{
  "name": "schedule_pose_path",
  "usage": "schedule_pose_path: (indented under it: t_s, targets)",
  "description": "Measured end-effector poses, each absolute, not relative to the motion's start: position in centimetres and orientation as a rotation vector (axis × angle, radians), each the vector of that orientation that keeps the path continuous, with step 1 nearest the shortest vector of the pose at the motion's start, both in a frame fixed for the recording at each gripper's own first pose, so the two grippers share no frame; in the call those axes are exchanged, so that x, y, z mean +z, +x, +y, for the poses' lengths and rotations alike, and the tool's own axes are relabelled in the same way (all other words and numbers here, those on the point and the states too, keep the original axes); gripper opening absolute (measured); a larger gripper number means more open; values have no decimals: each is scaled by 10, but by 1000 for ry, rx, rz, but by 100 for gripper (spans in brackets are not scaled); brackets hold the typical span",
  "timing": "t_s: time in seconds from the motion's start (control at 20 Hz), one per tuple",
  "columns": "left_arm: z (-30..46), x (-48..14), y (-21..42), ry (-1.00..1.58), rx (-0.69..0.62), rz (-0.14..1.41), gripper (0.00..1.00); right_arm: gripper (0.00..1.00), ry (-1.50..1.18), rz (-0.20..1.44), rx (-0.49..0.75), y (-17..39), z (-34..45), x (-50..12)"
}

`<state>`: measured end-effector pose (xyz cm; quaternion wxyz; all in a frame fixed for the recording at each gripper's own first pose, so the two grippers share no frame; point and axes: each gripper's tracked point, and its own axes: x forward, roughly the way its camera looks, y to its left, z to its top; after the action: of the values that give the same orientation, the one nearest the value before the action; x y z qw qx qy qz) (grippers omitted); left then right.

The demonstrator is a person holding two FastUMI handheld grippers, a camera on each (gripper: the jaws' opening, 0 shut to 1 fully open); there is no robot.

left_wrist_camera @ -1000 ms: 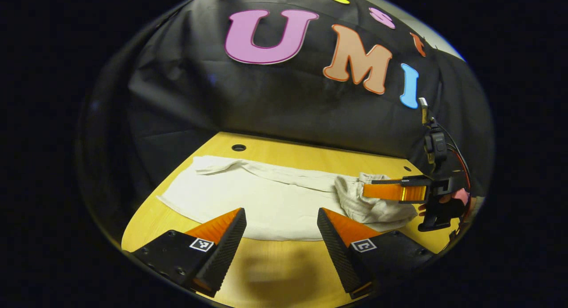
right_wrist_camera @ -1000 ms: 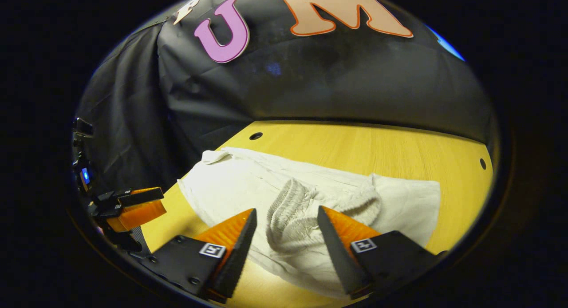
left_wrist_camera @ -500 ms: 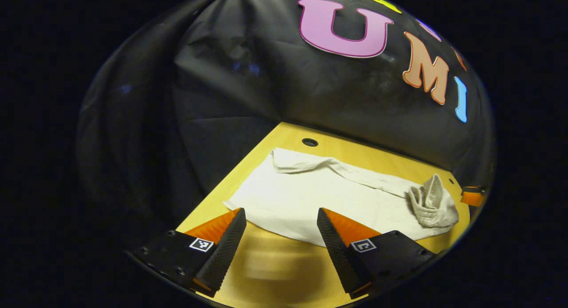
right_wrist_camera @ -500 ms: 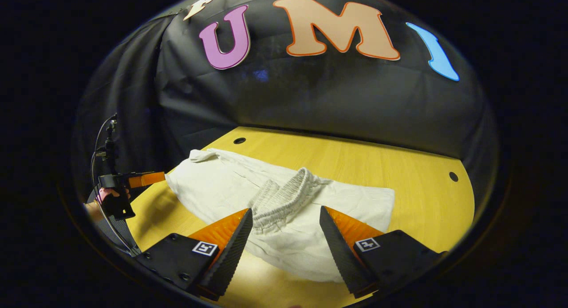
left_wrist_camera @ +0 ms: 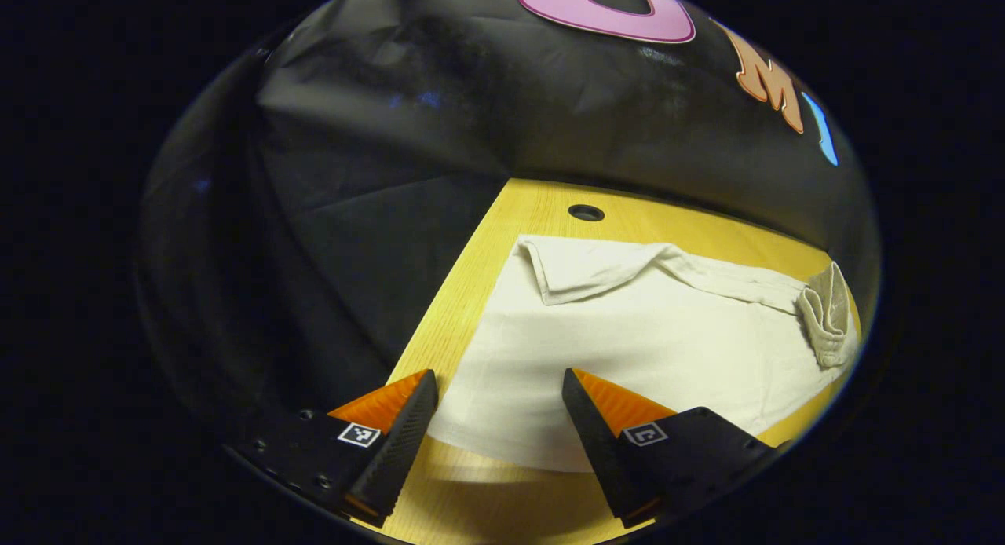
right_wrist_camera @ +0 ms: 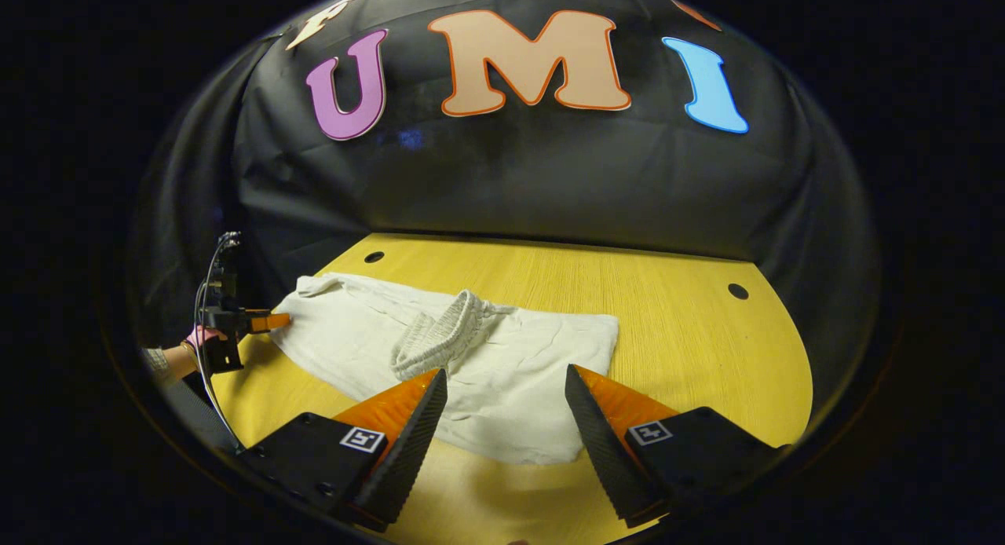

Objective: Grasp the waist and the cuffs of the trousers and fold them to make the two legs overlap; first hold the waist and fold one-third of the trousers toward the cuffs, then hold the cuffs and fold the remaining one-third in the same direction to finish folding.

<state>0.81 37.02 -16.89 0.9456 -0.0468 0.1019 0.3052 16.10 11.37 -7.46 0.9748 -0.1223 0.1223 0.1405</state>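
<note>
White trousers lie on the yellow table, legs overlapped, with the waist third folded over toward the cuffs. The ribbed elastic waistband lies on top near the middle and also appears as the waistband at the right. The cuff end is at the far left, one corner turned over. My left gripper is open just above the near cuff corner. My right gripper is open above the folded end, holding nothing. The left gripper with a hand also appears at the cuff end.
The table has round holes near its back corners, another hole behind the cuffs. Bare wood lies right of the trousers. Black cloth wall closes the back and left side.
The left gripper swung left from the middle of the trousers to the cuff end. The right gripper pulled back and up from the waistband, which now lies released on the fold.
</note>
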Motion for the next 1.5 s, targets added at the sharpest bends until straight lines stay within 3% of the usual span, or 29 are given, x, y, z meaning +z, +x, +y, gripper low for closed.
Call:
schedule_pose_path:
  t_s: [0.15, 0.3, 0.35, 0.4, 0.5, 0.6, 0.7, 0.75, 1.0, 1.1, 1.2, 1.25, 1.5]
  targets:
    - [365, -169, 2, -87, 595, 216, 95, 93, -208, 223, 274, 161, 112, -61]
    - [365, -168, 1, -87, 584, 216, 91, 96, -189, 246, 294, 159, 118, -65]
    - [370, -168, -6, -88, 579, 220, 82, 96, -194, 247, 299, 159, 120, -69]
    - [372, -168, -7, -86, 573, 218, 80, 93, -198, 247, 303, 157, 122, -70]
    - [378, -165, -13, -90, 540, 216, 61, 96, -201, 259, 318, 154, 127, -75]
    - [389, -155, -28, -98, 531, 216, 19, 96, -214, 272, 332, 149, 128, -79]
    - [388, -143, -34, -113, 520, 213, 5, 93, -227, 275, 332, 148, 127, -82]
    - [383, -144, -32, -133, 497, 217, 1, 96, -227, 276, 333, 147, 126, -83]
    - [357, -102, -47, -258, 394, 121, 0, 96, -223, 283, 324, 148, 128, -84]
    - [332, -55, -60, -307, 333, 48, 0, 93, -218, 283, 322, 149, 125, -81]
    - [308, -18, -63, -334, 280, -10, 0, 96, -201, 284, 320, 152, 122, -76]
    - [296, -4, -61, -333, 264, -29, 0, 93, -197, 285, 318, 153, 119, -71]
    - [186, 50, -7, -257, 107, -66, 0, 96, -199, 260, 284, 158, 75, -52]
